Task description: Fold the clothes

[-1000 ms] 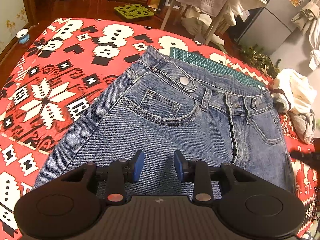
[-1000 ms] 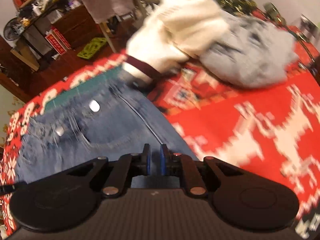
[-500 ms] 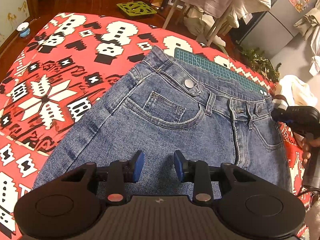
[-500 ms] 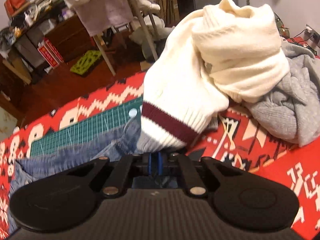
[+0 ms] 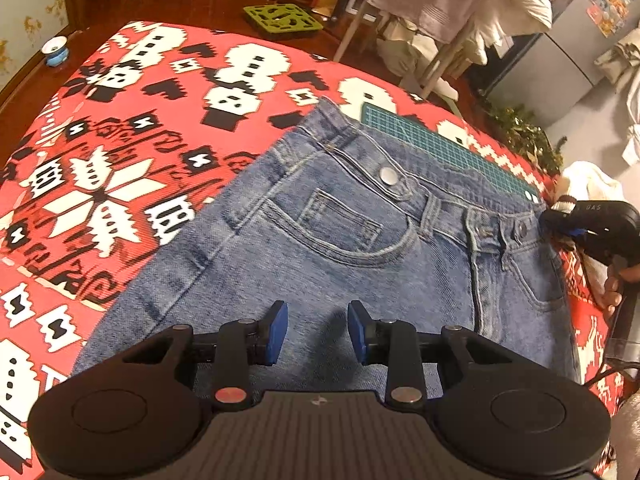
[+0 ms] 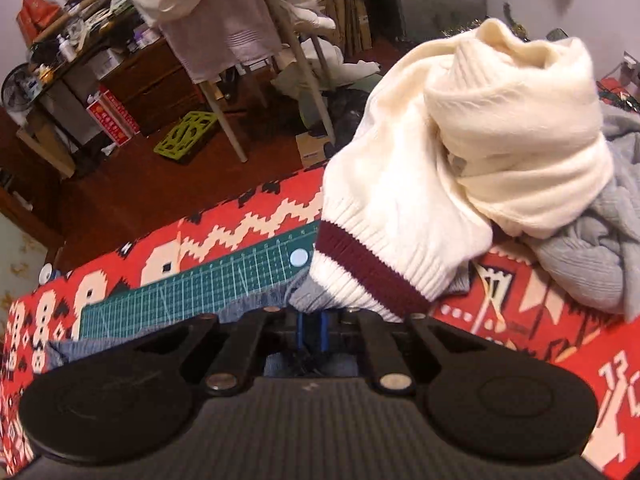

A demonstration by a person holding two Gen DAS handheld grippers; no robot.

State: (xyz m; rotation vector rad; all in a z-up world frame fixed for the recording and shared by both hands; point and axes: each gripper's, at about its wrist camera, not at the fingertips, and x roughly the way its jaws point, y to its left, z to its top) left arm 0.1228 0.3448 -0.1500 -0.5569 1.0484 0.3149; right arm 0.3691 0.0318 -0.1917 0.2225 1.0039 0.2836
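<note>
Left wrist: left gripper (image 5: 316,332) spread wide over jeans (image 5: 340,248) | right gripper (image 6: 311,330) clamped on jeans waistband

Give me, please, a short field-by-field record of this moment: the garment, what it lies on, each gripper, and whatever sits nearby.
garment: blue jeans, spread flat, front up
surface: red patterned cloth
under waistband: green cutting mat
left gripper: open, above the jeans, holding nothing
right gripper: closed, at the waistband corner; whether it grips denim is unclear
nearby: cream sweater with maroon stripe, lying on a grey knit
</note>
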